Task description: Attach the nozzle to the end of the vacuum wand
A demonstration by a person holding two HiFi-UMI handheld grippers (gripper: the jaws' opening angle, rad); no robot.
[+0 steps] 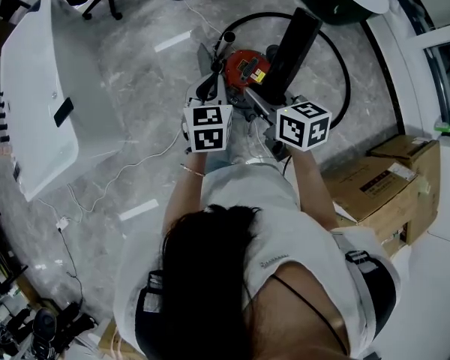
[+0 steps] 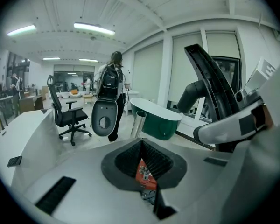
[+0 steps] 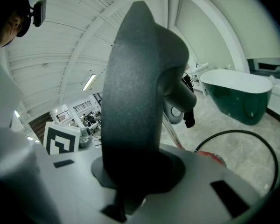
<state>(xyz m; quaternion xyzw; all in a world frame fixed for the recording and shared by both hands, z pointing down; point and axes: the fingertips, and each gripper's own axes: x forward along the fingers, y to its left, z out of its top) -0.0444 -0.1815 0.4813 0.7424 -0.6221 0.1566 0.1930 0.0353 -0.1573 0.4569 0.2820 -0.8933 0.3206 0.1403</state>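
Item: black nozzle [image 3: 133, 92], a long floor-head piece, pinched at its lower end in the right gripper [image 3: 130, 174] and standing upright from the jaws, so that it fills most of the right gripper view. Item: vacuum wand [image 2: 137, 124], a bare metal tube whose open end rises just beyond the tip of the left gripper [image 2: 141, 143]. That gripper's jaws are pressed together with nothing seen between them. Nozzle and wand are apart, not joined; from the left gripper view the nozzle leans in at the upper right, well clear of the tube's end. Below and between both grippers: red vacuum body [image 1: 247, 67] on the grey marbled floor [image 1: 135, 73], glimpsed also through the gap under the left jaws. Black hose [image 1: 346, 73] loops round the body and behind the nozzle. Surroundings: dark green tub with white rim [image 2: 156, 120] directly behind the wand; white moulded tub [image 1: 37, 96] on the person's left; black office chair [image 2: 65, 111] further back; cardboard boxes [image 1: 390, 190] close at the person's right; white cable [image 1: 135, 163] trailing across the floor. A person with a backpack [image 2: 111, 85] stands in the background, behind a black oval panel with a hole [image 2: 102, 118].
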